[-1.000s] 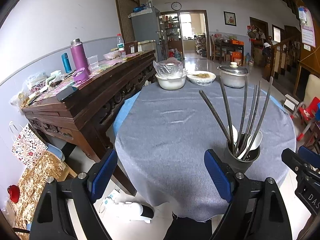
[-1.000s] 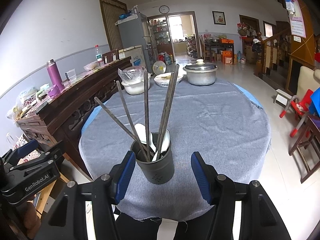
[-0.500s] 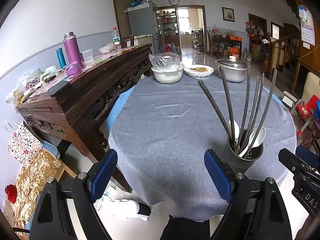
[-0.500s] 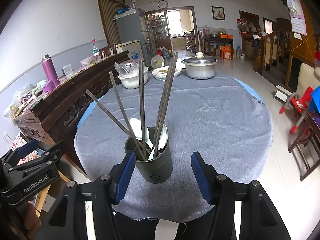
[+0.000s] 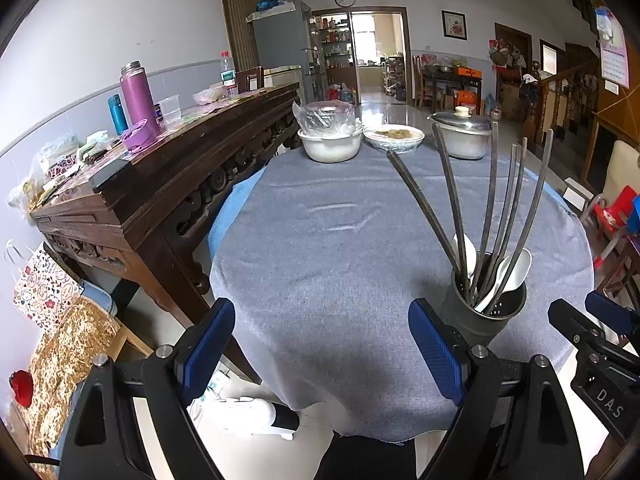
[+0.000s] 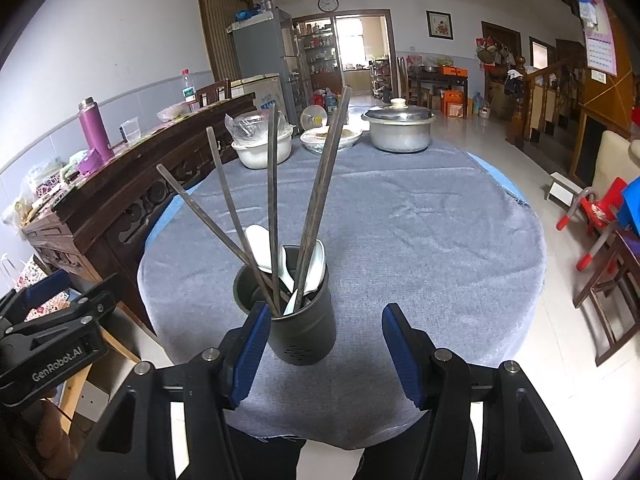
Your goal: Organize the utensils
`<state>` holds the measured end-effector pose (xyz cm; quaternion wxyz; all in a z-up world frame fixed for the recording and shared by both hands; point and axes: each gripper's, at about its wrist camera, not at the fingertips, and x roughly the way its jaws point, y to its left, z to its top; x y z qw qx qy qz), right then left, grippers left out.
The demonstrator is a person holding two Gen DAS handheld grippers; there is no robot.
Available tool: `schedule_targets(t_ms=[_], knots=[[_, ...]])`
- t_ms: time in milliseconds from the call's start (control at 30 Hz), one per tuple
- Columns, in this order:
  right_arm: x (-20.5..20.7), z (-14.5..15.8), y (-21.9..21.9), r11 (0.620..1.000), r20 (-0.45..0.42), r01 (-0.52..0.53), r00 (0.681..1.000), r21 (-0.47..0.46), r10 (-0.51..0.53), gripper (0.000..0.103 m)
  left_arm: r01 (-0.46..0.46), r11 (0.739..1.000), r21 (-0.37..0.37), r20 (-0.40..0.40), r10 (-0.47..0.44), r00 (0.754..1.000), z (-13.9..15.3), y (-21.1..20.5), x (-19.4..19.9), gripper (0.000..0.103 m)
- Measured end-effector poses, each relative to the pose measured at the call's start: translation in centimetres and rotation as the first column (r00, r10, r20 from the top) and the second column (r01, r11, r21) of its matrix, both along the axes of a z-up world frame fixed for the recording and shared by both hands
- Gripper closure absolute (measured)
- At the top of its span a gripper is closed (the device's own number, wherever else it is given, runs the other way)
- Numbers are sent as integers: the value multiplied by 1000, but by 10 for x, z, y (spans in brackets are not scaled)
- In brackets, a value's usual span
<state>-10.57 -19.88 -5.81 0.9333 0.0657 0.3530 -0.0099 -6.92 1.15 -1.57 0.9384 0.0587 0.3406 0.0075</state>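
Note:
A dark grey utensil holder (image 6: pixel 302 330) stands near the front edge of the round table with its grey cloth (image 6: pixel 420 216). It holds several long dark chopsticks (image 6: pixel 272 200) and white spoons (image 6: pixel 314 268). It also shows in the left wrist view (image 5: pixel 482 316), at the right. My right gripper (image 6: pixel 324 356) is open and empty, just in front of the holder, its left pad beside the holder's wall. My left gripper (image 5: pixel 322 354) is open and empty over the table's front edge, left of the holder.
At the table's far side stand a white bowl under plastic (image 5: pixel 330 146), a plate of food (image 5: pixel 398 136) and a lidded metal pot (image 5: pixel 464 136). A dark wooden sideboard (image 5: pixel 168 176) with a purple flask (image 5: pixel 138 96) runs along the left. Red chairs (image 6: pixel 596 216) stand at the right.
Both grippers have drawn back slightly and risen, so the table and holder sit a little lower and farther in view. Nothing on the table has moved.

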Motion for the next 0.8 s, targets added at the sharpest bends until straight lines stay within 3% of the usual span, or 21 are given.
schedule_targets(t_ms=[800], knots=[[-20,11,-8,998,44,18,999,-67,-15,36,-12,1000,5,36,12,999,10,-5,-15,14]])
